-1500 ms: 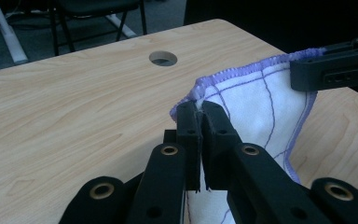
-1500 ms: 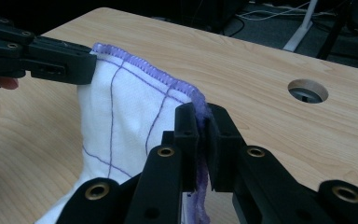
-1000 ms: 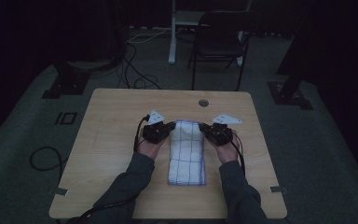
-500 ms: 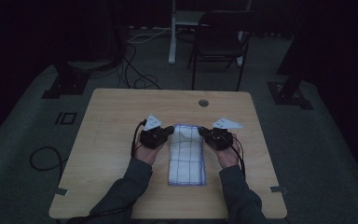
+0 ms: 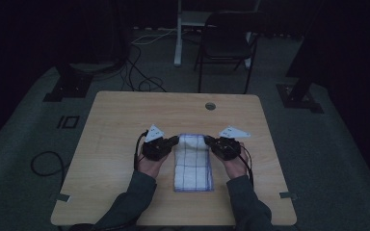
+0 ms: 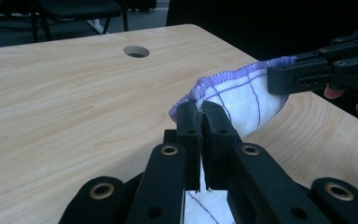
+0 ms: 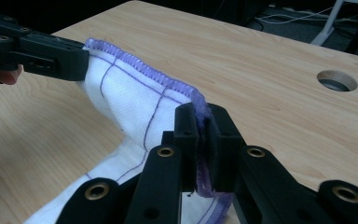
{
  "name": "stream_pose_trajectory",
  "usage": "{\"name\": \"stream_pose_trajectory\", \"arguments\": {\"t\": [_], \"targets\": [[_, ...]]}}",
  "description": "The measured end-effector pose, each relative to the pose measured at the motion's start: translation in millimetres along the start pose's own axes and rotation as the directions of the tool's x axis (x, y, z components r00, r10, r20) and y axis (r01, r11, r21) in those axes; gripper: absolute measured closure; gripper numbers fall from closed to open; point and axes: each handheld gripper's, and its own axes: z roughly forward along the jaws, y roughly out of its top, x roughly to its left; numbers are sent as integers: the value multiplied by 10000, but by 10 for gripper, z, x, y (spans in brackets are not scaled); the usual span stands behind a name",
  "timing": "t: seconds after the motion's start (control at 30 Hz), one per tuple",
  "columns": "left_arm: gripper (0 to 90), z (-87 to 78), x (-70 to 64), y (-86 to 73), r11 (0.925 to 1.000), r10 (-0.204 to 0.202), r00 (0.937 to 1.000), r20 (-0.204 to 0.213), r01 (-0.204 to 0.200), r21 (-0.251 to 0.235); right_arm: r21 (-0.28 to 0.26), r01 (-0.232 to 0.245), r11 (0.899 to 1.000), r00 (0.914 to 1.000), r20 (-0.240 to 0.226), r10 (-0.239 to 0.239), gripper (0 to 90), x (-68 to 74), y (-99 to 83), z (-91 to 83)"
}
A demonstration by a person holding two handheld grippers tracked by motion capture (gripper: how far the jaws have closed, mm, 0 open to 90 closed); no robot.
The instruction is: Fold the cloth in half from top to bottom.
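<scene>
While clamped tight on the far corners of the checked cloth (image 5: 193, 163), left tool (image 5: 173, 141) and right tool (image 5: 207, 140) mid-fold; next, probably carrying the raised edge toward the near end, level, over the tabletop (image 5: 115, 125).

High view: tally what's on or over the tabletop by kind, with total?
Cloth: 1, white with purple grid lines
Grippers: 2, left gripper and right gripper, each shut on a far corner of the cloth
Cable hole in the table: 1
Total: 4

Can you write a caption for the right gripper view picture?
Right tool pinches the purple-edged cloth corner above the wooden table.
</scene>
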Motion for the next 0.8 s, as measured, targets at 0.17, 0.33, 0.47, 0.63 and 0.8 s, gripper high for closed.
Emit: {"name": "stream_pose_trajectory", "arguments": {"t": [0.17,0.33,0.47,0.63,0.8], "targets": [[873,-35,-34,-42,10000,13,10000,90,-13,22,35,29,10000,10000,-57,-29,847,22,-29,-24],[873,-74,-67,-82,10000,23,9999,142,-25,89,38,45,10000,9999,-131,-44,845,57,-64,-63],[872,-101,-93,-108,9999,7,9998,191,-9,109,16,47,10000,9999,-162,-47,845,83,-104,-86],[872,-116,-117,-128,10000,-2,9997,251,0,92,28,12,10000,9998,-186,-12,845,106,-151,-118],[872,-135,-148,-165,9999,-82,9993,361,79,91,29,32,10000,9997,-237,-31,844,115,-187,-144]]}}
